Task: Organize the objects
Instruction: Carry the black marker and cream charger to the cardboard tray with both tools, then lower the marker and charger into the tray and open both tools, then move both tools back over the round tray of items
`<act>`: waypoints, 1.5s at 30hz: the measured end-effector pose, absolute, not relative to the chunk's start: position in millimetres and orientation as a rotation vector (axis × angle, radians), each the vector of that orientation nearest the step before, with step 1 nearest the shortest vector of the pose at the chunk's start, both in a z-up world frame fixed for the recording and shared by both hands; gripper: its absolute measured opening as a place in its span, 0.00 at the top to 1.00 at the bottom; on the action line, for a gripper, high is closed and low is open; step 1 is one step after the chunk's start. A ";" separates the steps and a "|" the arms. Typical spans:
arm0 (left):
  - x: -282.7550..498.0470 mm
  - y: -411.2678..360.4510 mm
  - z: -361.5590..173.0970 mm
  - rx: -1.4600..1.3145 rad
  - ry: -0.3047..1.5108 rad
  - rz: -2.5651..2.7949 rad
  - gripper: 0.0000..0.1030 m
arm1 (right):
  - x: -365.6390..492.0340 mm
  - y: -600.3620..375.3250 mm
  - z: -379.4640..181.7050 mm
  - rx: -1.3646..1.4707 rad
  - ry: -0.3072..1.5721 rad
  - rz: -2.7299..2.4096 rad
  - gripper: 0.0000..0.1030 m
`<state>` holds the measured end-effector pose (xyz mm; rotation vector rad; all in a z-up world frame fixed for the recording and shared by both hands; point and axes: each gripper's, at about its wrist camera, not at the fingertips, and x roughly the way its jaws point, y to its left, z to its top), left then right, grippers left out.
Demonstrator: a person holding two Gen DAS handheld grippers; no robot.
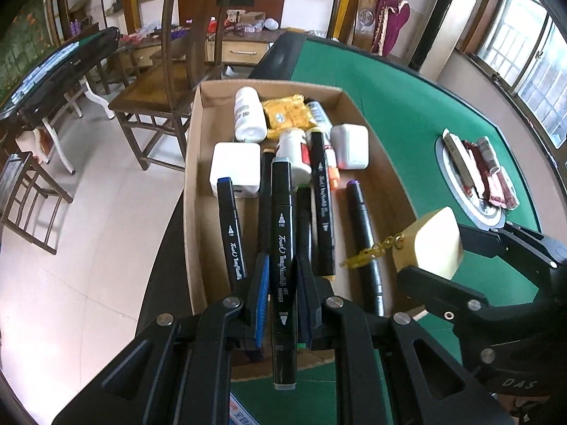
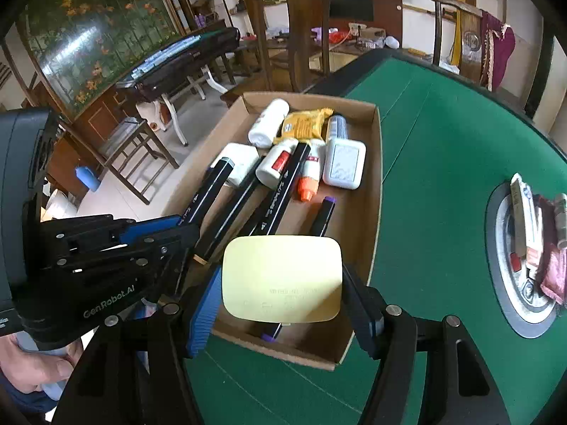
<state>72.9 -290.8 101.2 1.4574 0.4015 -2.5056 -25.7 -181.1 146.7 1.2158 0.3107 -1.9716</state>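
1. My left gripper (image 1: 280,283) hangs over the near end of the cardboard box (image 1: 196,177), its jaws clenched on a black art marker (image 1: 282,248); the marker lies lengthwise between the blue pads and sticks out past them at both ends.
2. My right gripper (image 2: 281,297) has its jaws grasping a pale yellow block (image 2: 281,278), held wide across its short sides (a small gold chain dangles from the block in the left wrist view).
3. The block sits above the box's near right part, over a purple-capped marker (image 2: 324,214) lying on the box floor.
4. The box rests on the green tabletop (image 2: 443,177), at its edge. Inside it: more black markers side by side, a white bottle (image 1: 250,115) on its side, a yellow packet (image 1: 287,115), a white charger block (image 1: 235,170), a white squarish container (image 2: 344,164), and a tube with an orange cap (image 2: 306,187).
5. A round recess (image 2: 496,255) in the tabletop, well apart from the box, holds mixed small items; I cannot tell what they are.
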 end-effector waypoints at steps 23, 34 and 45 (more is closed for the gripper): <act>70.6 -307.7 66.1 1.550 0.473 -2.462 0.68 | -32.1 -205.8 102.7 1.334 0.415 -1.942 0.31; 74.3 -288.6 92.4 1.449 0.502 -2.593 0.68 | -25.9 -152.6 145.0 1.286 0.196 -2.013 0.30; 9.7 -195.9 99.2 1.609 0.508 -2.757 0.66 | -56.0 1.1 158.0 1.417 -0.057 -2.285 0.29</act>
